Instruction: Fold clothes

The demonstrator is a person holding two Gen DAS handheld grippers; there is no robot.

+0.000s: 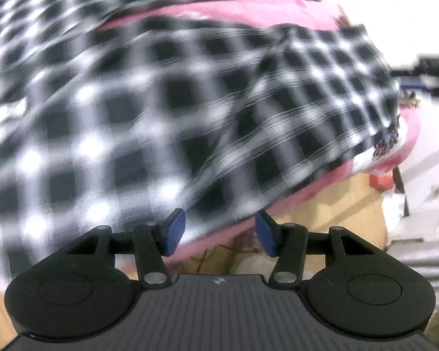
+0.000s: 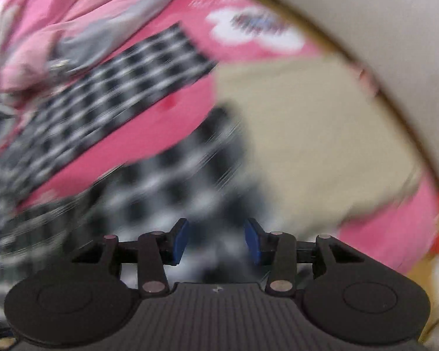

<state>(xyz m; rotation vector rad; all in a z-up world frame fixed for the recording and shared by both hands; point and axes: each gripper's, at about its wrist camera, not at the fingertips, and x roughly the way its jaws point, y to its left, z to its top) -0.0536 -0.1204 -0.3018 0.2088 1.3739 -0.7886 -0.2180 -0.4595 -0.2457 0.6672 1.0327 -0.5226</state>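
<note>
Both hand-held grippers, left (image 1: 216,232) and right (image 2: 216,241), are half open and hold nothing, so the checked shirt (image 1: 161,111) filling the frame's middle looks only partly folded.

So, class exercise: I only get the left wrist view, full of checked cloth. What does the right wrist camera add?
Observer: A beige cloth lies on the pink sheet, beside the checked garment.
Operator: Is the right gripper holding anything?
Observer: No. The right gripper is open, its blue fingers apart above checked fabric.
Operator: Anything else over there?
Observer: A grey garment sits crumpled further along the sheet, though that view is blurred.
</note>
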